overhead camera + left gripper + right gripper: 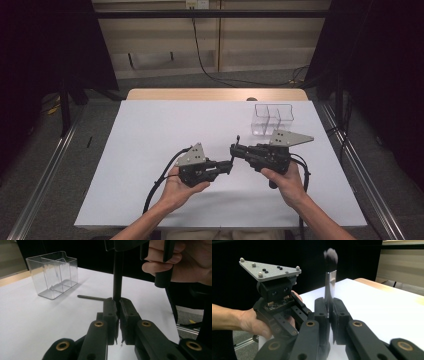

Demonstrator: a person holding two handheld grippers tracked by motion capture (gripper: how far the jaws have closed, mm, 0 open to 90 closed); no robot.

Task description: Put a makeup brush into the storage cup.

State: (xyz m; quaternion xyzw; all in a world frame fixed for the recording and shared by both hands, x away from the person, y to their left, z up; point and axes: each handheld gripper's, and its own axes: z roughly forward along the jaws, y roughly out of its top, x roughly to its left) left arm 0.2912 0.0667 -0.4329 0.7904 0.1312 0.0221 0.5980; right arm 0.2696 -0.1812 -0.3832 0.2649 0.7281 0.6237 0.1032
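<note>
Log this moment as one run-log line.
left gripper: shut on makeup brush handle | right gripper: shut on ferrule | clear divided container: empty, far right

High cam overhead, gripper cams close, shared brush (330,285)

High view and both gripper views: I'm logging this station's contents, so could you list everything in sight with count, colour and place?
makeup brush: one, dark bristles, silver ferrule, black handle; held above the table's middle between both grippers.
clear organiser box: one, transparent, with compartments; far right part of the table.
table: one, white top with a wooden far edge; centre of the room.
wall cable: one, black; hangs behind the table to the floor.
left gripper: one, black with grey plate; shut on the brush handle.
right gripper: one, black with grey plate; shut on the brush ferrule.
hands: two, at the near edge, each holding a gripper.
</note>
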